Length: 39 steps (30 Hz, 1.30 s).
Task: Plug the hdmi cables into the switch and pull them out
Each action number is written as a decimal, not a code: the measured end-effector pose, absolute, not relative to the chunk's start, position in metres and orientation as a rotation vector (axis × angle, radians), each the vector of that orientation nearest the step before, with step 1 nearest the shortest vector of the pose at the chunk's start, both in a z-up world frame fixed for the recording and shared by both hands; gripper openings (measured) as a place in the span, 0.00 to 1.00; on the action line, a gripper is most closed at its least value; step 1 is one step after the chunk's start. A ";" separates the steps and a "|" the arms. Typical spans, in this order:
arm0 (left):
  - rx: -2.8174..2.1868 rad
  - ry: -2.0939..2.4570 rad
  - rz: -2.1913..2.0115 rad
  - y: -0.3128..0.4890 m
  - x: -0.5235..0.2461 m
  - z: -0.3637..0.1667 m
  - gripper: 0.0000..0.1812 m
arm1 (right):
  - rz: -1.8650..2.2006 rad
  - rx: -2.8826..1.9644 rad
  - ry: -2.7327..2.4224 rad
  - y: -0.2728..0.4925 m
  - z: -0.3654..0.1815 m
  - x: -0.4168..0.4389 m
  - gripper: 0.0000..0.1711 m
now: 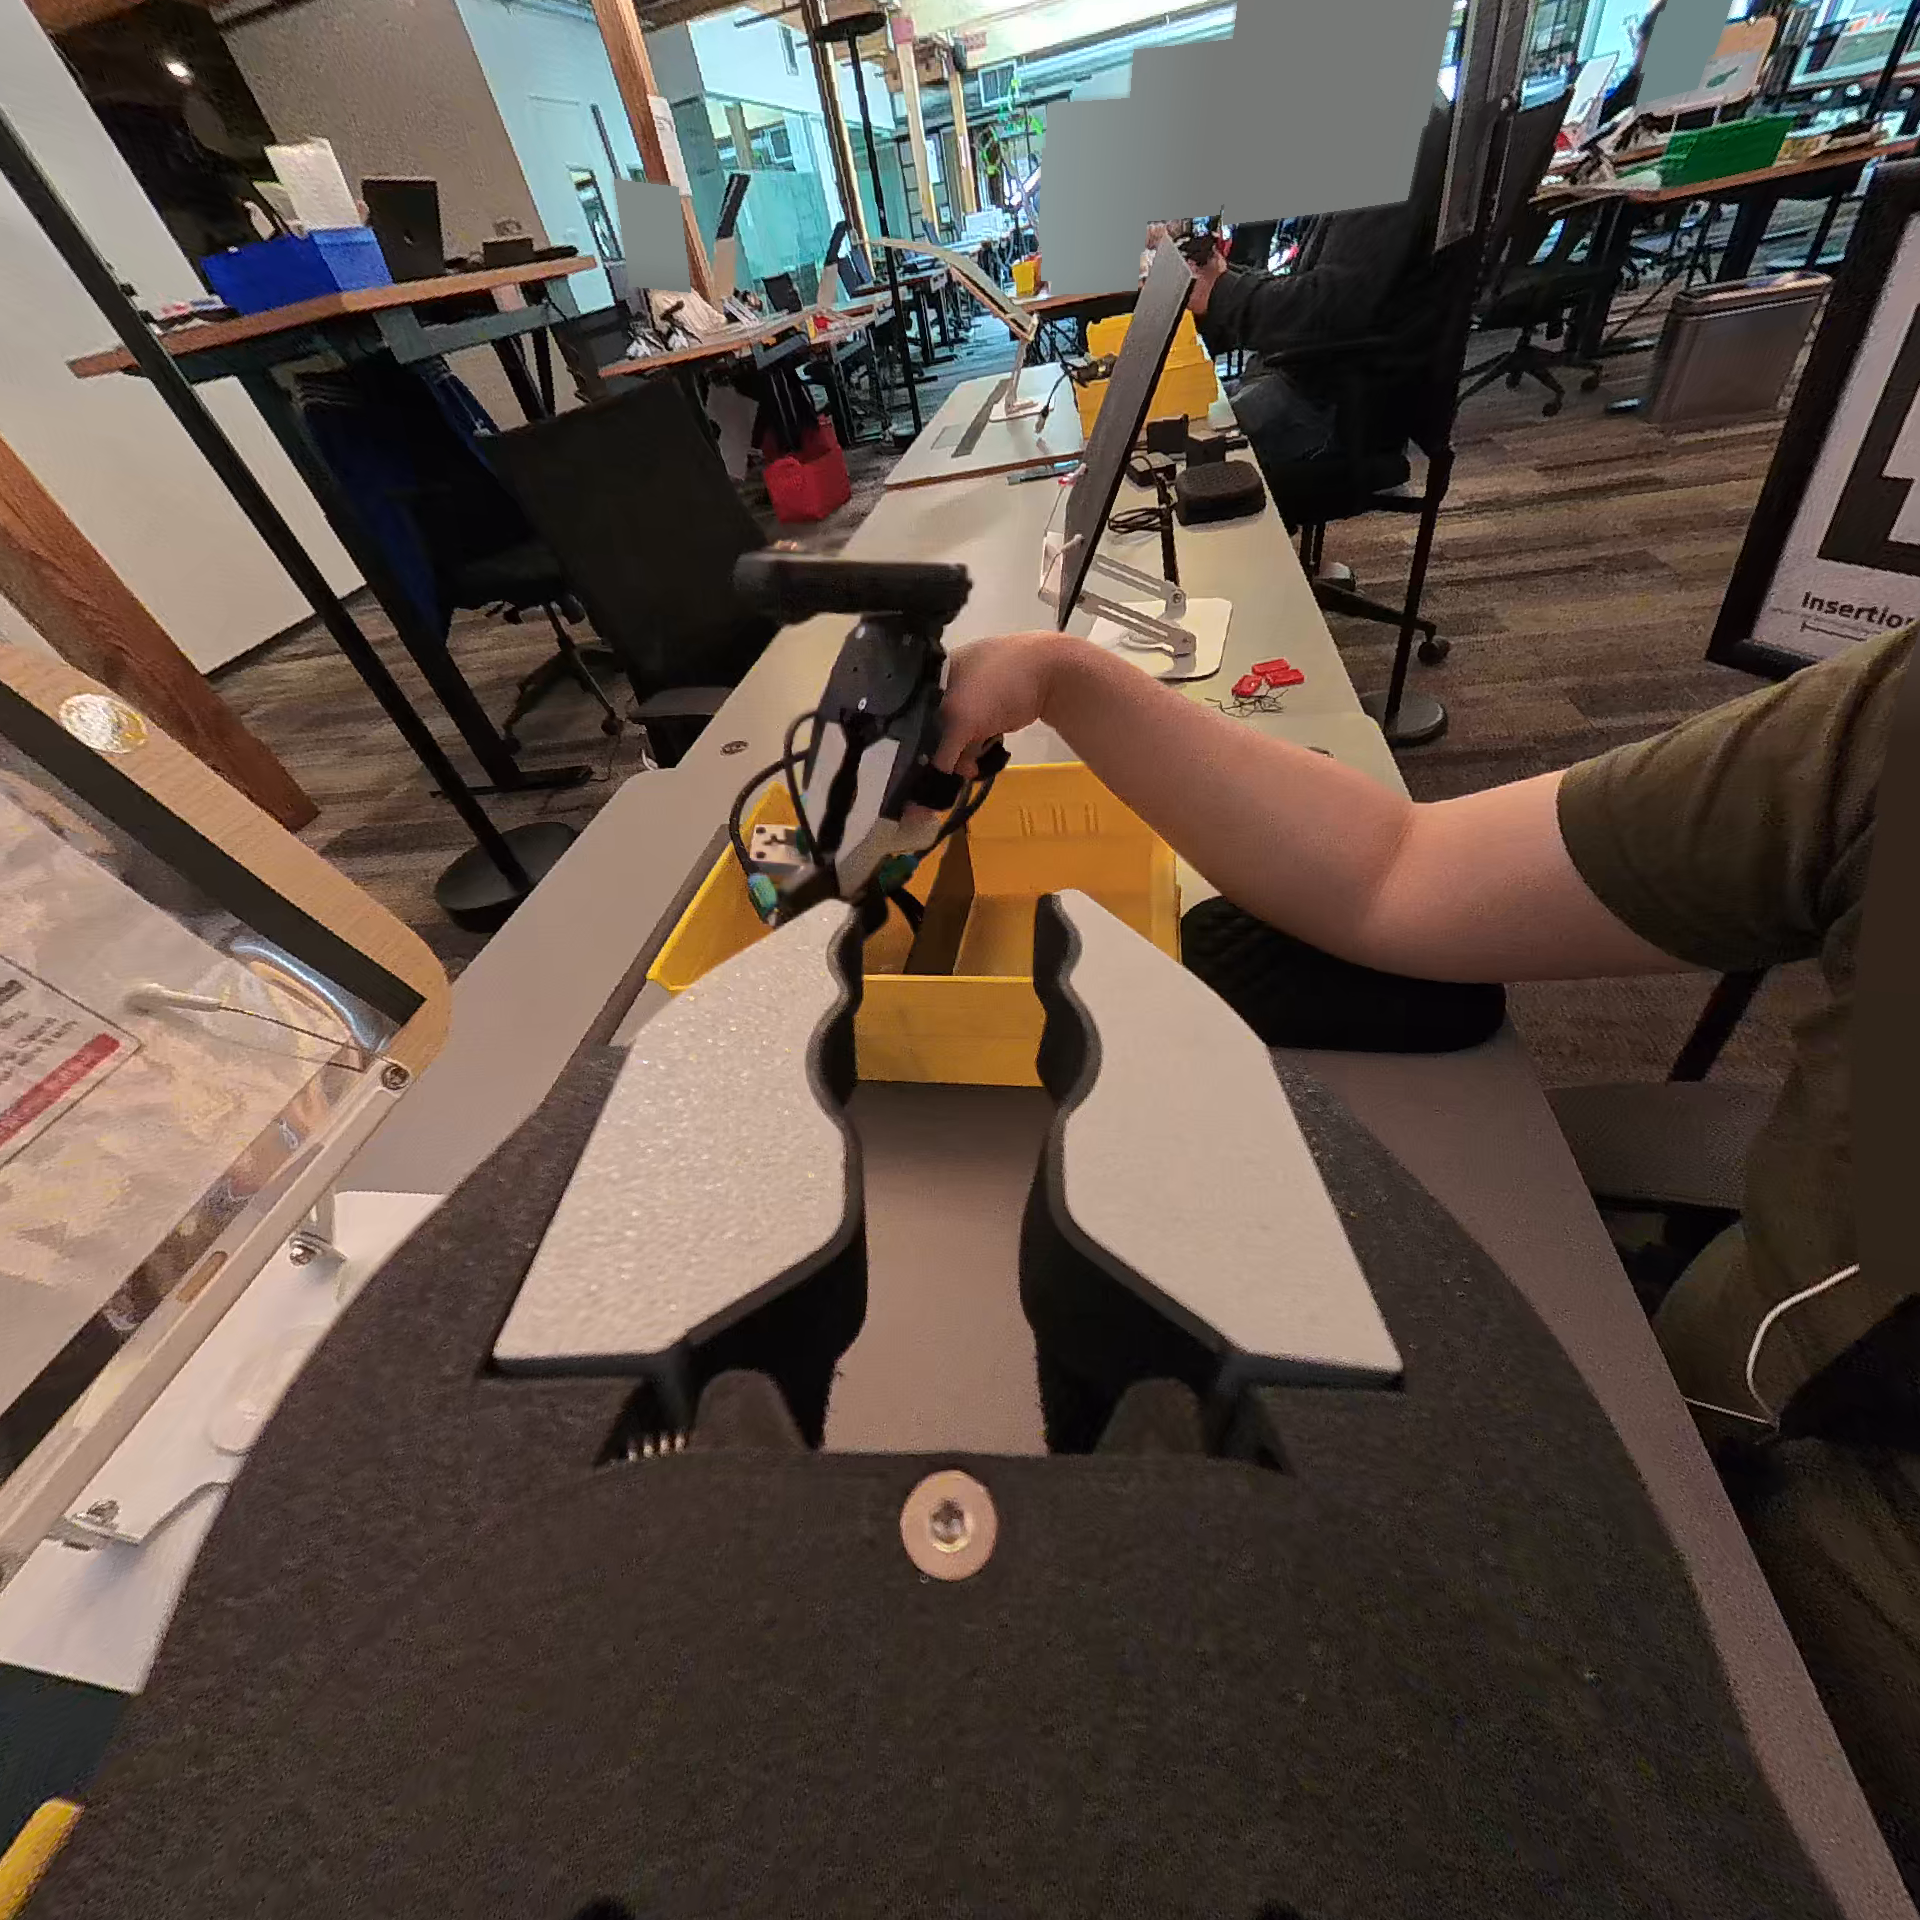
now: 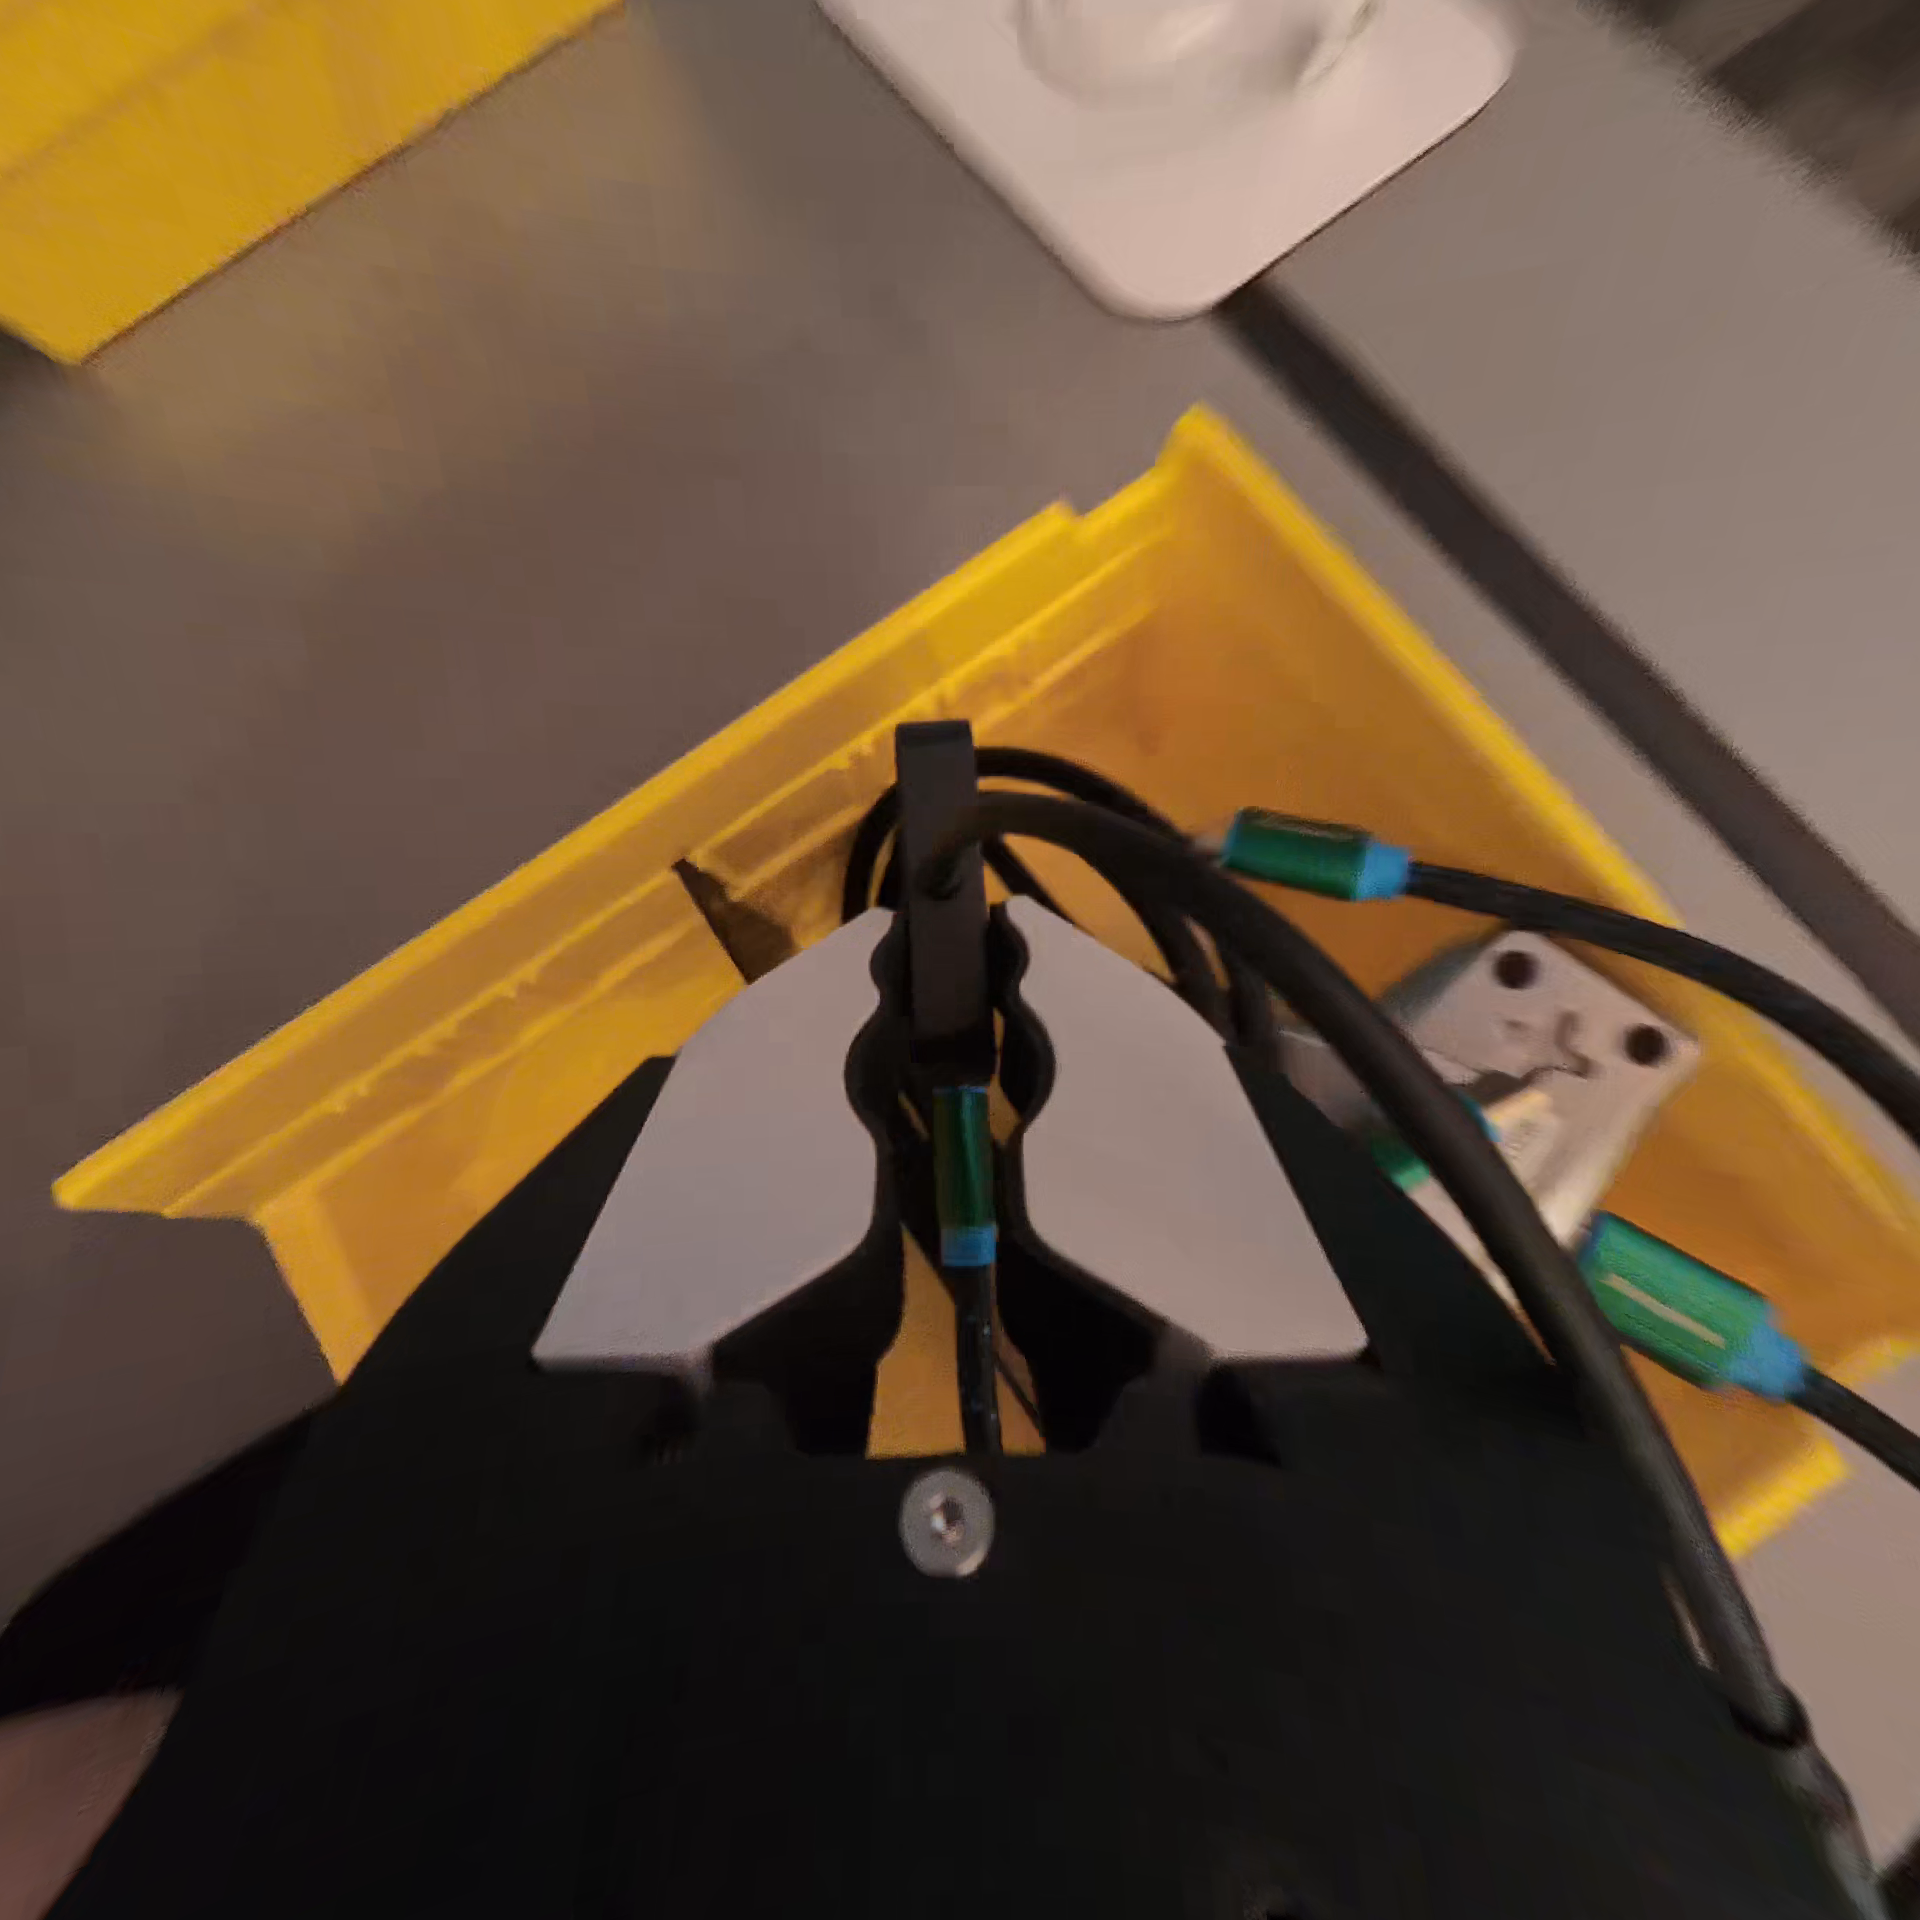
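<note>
My left gripper (image 1: 945, 935) is open and empty, low over the grey table (image 1: 540, 997), pointing at a yellow bin (image 1: 956, 1029). Beyond it a hand holds my right gripper (image 1: 831, 883) above the bin's left end. The right wrist view shows my right gripper (image 2: 940, 935) shut on a black flat piece (image 2: 935, 831) of a bundle of black HDMI cables (image 2: 1299, 997) with green and blue plugs (image 2: 1309, 857). A small silver switch (image 2: 1538, 1039) hangs in the bundle over the bin (image 2: 727, 935); it also shows in the left wrist view (image 1: 774, 847).
A black padded rest (image 1: 1340, 987) lies right of the bin under the person's arm (image 1: 1247, 831). A dark screen on a white stand (image 1: 1122, 436) is farther back. A clear framed panel (image 1: 156, 1091) stands at the left. A white stand base (image 2: 1174, 135) and a second yellow bin (image 2: 208, 135) lie beyond. The left gripper's tips are roughly 35 centimeters from the right gripper's. The small silver switch (image 2: 1538, 1039) is about 10 centimeters from my right fingertips. It is also in sight in the left wrist view (image 1: 767, 844).
</note>
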<state>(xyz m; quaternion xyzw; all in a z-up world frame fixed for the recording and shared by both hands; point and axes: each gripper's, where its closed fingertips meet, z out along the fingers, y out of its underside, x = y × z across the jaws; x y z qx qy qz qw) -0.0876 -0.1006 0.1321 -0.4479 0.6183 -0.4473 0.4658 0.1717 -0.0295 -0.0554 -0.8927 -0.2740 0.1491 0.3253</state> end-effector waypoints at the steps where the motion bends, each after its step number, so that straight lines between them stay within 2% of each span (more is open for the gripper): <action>1: -1.103 1.528 -1.096 -0.101 -0.086 0.130 0.17 | 0.372 -2.395 -0.746 -0.031 -0.067 0.170 0.09; 4: -1.115 1.560 -1.075 -0.102 -0.083 0.124 0.17 | 0.241 -2.609 -0.813 -0.039 -0.102 0.179 0.11; 7: -1.133 1.581 -1.062 -0.102 -0.082 0.120 0.17 | 0.260 -2.716 -0.748 -0.042 -0.105 0.178 0.15; 10: -1.143 1.579 -1.052 -0.100 -0.084 0.120 0.17 | 0.297 -2.684 -0.729 -0.051 -0.081 0.169 0.14; 17: -1.283 1.489 -0.995 -0.077 -0.114 0.123 0.17 | 0.011 -2.597 -0.773 -0.118 -0.020 0.180 0.12; 20: -1.537 1.334 -0.738 -0.031 -0.148 0.107 0.19 | -0.258 -2.622 -0.556 -0.147 -0.007 0.224 0.12; 24: -1.871 1.106 -0.448 0.012 -0.214 0.077 0.25 | -0.318 -2.619 -0.211 -0.169 0.003 0.270 0.12; 28: -2.171 0.853 -0.133 0.043 -0.290 0.043 0.33 | -0.221 -2.689 -0.015 -0.175 -0.018 0.298 0.24; 30: -2.257 0.758 0.001 0.056 -0.325 0.029 0.34 | -0.158 -2.757 0.001 -0.177 -0.036 0.303 0.27; 32: -2.288 0.697 0.085 0.067 -0.352 0.019 0.32 | -0.085 -2.790 -0.005 -0.176 -0.049 0.304 0.27; 35: -2.372 0.535 0.080 0.078 -0.386 0.003 0.38 | 0.028 -2.805 -0.003 -0.169 -0.061 0.300 0.27; 39: -2.485 0.392 -0.017 0.086 -0.412 -0.027 0.40 | 0.132 -2.845 0.003 -0.158 -0.081 0.297 0.24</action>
